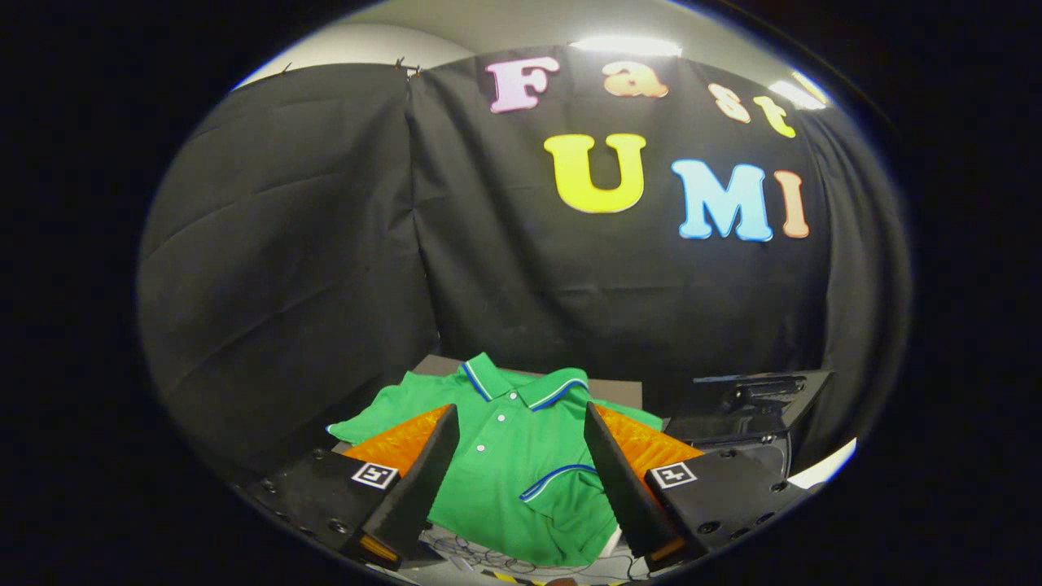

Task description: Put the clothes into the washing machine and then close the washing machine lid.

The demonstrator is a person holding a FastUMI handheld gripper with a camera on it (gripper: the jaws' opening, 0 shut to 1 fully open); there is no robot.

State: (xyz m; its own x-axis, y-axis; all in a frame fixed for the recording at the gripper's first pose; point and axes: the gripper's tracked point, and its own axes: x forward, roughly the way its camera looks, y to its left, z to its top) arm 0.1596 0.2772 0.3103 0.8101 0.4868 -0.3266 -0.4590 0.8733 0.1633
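A green polo shirt (509,456) with blue-and-white trim on collar and sleeve lies spread flat on a surface, its collar pointing away from me. My gripper (521,435) hangs above it, open, with nothing between its fingers; the shirt's button placket shows in the gap. The left finger (427,468) and right finger (612,472) are black with orange sides. To the right, beyond the right finger, stands a dark machine with a raised black lid (753,399), which looks like the washing machine, its opening hidden from me.
The shirt rests on a grey board (615,389) against the black cloth wall (326,244). Thin cables (488,557) lie on the pale surface just below the shirt's hem. A white edge (822,468) shows at the far right beside the machine.
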